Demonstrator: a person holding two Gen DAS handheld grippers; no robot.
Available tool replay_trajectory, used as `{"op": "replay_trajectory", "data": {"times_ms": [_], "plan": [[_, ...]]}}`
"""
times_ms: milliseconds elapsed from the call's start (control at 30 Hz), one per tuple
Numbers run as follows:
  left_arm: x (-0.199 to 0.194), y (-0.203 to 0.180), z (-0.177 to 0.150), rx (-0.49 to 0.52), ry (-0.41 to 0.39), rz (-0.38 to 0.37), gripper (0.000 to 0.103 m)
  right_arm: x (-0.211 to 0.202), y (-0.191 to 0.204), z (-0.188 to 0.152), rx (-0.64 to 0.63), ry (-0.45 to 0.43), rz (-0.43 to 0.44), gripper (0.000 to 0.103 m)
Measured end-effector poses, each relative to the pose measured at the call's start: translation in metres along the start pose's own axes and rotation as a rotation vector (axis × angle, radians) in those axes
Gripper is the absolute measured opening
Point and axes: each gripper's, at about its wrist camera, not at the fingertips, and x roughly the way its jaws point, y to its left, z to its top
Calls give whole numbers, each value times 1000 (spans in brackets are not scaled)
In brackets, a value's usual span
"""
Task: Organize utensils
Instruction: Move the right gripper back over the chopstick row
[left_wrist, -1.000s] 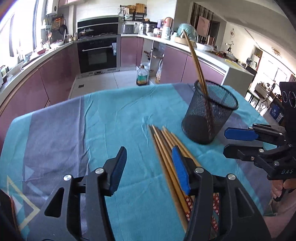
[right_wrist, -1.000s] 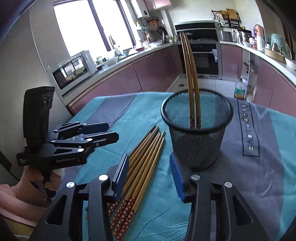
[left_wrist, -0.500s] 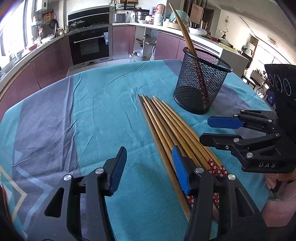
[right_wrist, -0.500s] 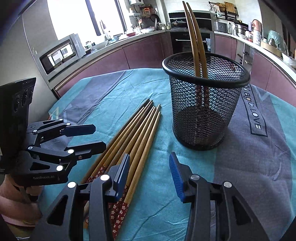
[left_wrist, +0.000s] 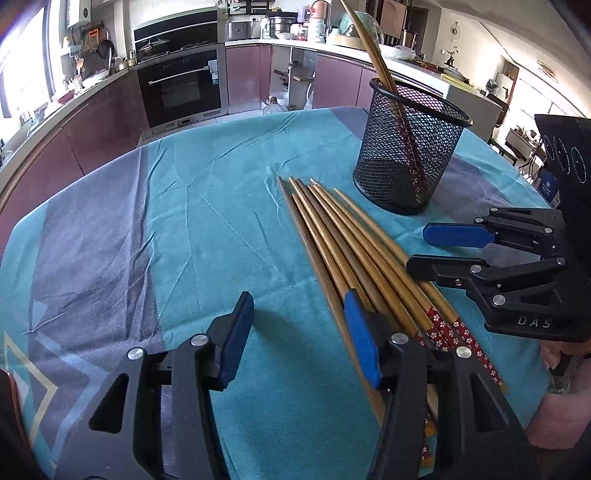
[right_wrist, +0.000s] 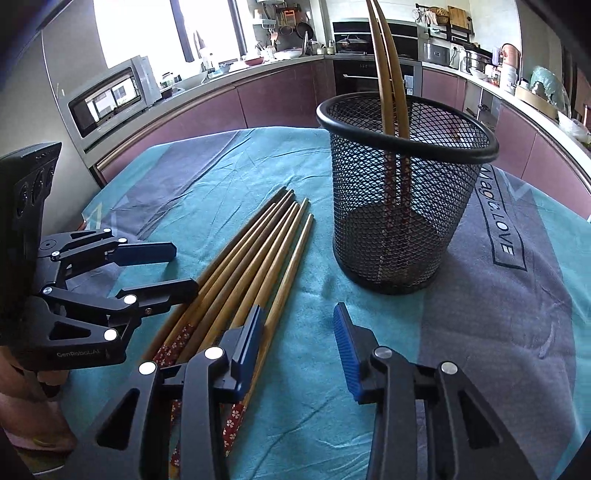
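Several wooden chopsticks (left_wrist: 343, 240) with red flowered ends lie side by side on the teal tablecloth; they also show in the right wrist view (right_wrist: 258, 251). A black mesh holder (left_wrist: 408, 155) stands upright behind them with two chopsticks (right_wrist: 388, 66) leaning inside; the holder also shows in the right wrist view (right_wrist: 402, 199). My left gripper (left_wrist: 299, 339) is open and empty, low over the cloth, its right finger over the chopsticks' left side. My right gripper (right_wrist: 299, 343) is open and empty, its left finger over the rightmost chopsticks.
The round table (left_wrist: 110, 229) has a teal and grey cloth with printed lettering (right_wrist: 498, 210). Purple kitchen cabinets and an oven (left_wrist: 181, 88) stand behind it. A microwave (right_wrist: 110, 99) sits to the left. The table edge curves close on both sides.
Both grippers have come lower and closer to the loose chopsticks. The chopsticks and holder have not moved on the cloth. Both stay open.
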Motion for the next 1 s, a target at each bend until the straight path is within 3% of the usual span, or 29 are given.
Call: {"op": "replay_trajectory", "data": {"times_ms": [300, 600, 1000], "plan": [[4, -2, 3, 27, 3, 12, 49, 4, 3, 1, -16, 4, -33, 34], [11, -6, 9, 33, 10, 23, 29, 8, 6, 6, -20, 0, -46, 29], [29, -4, 35, -8, 13, 22, 28, 16, 7, 13, 3, -12, -46, 22]]}}
